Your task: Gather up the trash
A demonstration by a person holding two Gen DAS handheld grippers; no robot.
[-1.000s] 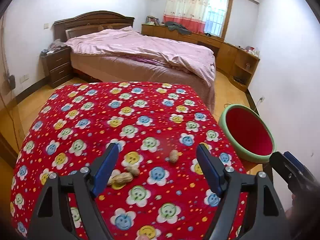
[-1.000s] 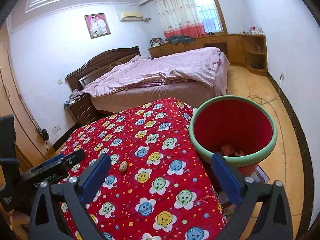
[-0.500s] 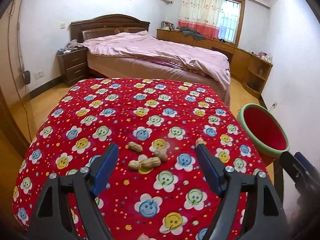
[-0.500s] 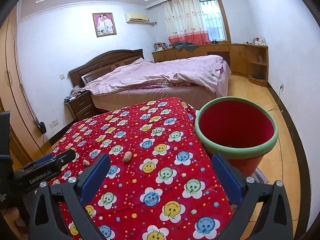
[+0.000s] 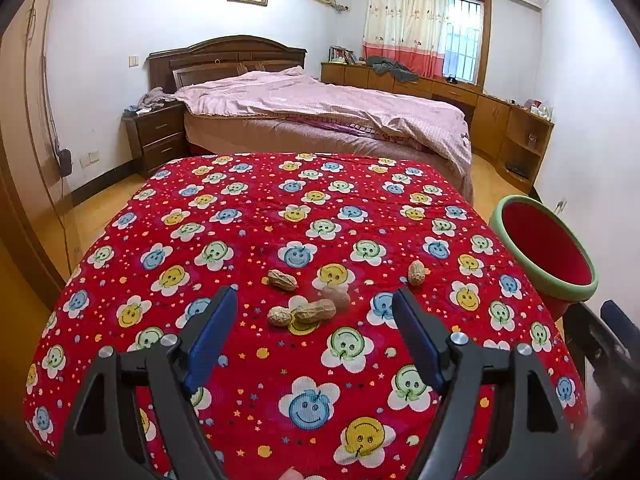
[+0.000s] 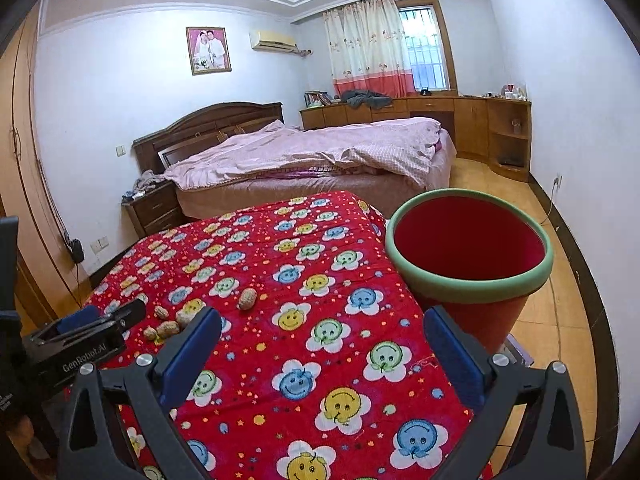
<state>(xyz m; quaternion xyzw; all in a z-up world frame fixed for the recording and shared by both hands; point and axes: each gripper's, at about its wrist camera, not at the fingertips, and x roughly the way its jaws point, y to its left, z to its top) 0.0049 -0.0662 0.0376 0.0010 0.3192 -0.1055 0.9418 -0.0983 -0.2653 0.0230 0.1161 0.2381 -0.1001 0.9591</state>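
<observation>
- Left wrist view: your left gripper (image 5: 312, 332) is spread wide, nothing btwn the blue pads, hovering over the counter (image 5: 224, 248) w/ its red smiley cloth.
- Peanut cluster (image 5: 308, 304) lies just beyond the pads, near centre; one lone peanut (image 5: 416, 273) sits apart to the right.
- Trash bin (image 5: 548, 256), red w/ green rim, stands off the counter's right edge; right gripper (image 5: 600, 332) pokes in at the near right.
- Right wrist view: your right gripper (image 6: 320, 354) is also released, empty, above the near cloth.
- Bin (image 6: 472, 280) is right of the counter, just beyond the right pad; peanuts (image 6: 172, 320) lie far left, beside the left gripper (image 6: 84, 332); single peanut (image 6: 247, 298) sits nearer centre.
</observation>
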